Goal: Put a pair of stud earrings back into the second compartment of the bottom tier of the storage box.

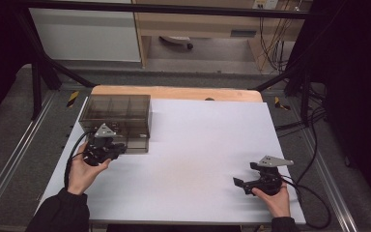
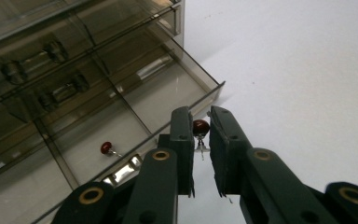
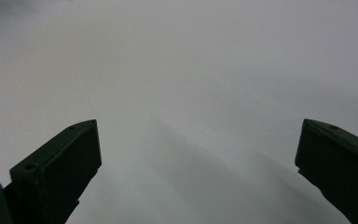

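A smoky see-through organizer box [image 1: 121, 116] stands at the table's back left, with one low drawer [image 2: 135, 112] pulled out. My left gripper [image 2: 200, 112] is shut on a small red bead with a metal stem [image 2: 200, 127], held just outside the drawer's front corner. A second red bead [image 2: 105, 147] of the same kind lies in a drawer compartment. In the high view the left gripper [image 1: 117, 147] sits at the box's front. At the front right, my right gripper [image 1: 245, 175] rests open near the table, and its jaws [image 3: 199, 123] stand wide apart with nothing between them.
A white sheet [image 1: 198, 145] covers the table, with a wooden strip [image 1: 174, 92] along the far edge. Other compartments of the box [image 2: 74, 70] hold dim metal parts. Black frame bars and cables flank the table.
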`<state>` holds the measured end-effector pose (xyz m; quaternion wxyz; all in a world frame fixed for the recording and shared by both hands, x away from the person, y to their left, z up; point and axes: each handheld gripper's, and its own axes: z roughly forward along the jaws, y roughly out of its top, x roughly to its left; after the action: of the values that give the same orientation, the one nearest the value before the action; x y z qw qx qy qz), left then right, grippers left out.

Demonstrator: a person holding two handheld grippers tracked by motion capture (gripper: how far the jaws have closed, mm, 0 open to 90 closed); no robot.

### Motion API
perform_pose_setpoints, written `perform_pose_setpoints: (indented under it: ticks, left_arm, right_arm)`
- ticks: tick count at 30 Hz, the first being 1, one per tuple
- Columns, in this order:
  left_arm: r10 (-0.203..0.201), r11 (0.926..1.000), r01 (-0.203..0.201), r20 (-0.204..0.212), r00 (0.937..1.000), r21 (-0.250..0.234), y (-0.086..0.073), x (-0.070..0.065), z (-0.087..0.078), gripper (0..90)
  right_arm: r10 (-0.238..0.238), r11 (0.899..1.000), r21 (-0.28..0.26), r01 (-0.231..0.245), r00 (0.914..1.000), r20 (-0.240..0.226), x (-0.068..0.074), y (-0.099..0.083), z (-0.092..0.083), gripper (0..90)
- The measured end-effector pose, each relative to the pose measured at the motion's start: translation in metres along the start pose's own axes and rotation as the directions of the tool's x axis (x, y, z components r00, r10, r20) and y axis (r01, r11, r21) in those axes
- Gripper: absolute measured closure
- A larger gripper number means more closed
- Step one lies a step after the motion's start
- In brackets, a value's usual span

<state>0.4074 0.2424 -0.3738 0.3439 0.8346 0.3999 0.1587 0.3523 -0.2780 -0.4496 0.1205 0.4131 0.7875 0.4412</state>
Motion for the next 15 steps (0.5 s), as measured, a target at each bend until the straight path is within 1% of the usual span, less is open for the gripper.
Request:
perform_pose_setpoints:
  ticks: [2, 8, 15]
  left_arm:
    - [-0.005, 1.0000, 0.005, -0.003, 1.0000, 0.004, 0.002, 0.003, 0.000, 79.4]
    - [-0.020, 0.9997, 0.021, -0.029, 0.9994, 0.012, 0.006, 0.014, 0.002, 79.4]
    - [-0.038, 0.9989, 0.040, -0.052, 0.9979, 0.025, 0.009, 0.026, 0.009, 79.4]
  right_arm:
    - [0.001, 1.000, 0.000, -0.001, 1.0000, 0.001, 0.000, 0.000, 0.000, 0.8]
    - [-0.001, 1.000, 0.000, 0.001, 1.0000, 0.001, 0.000, 0.000, 0.000, 0.8]
    - [0.003, 1.000, 0.000, -0.003, 1.0000, 0.002, 0.000, 0.000, 0.000, 0.8]
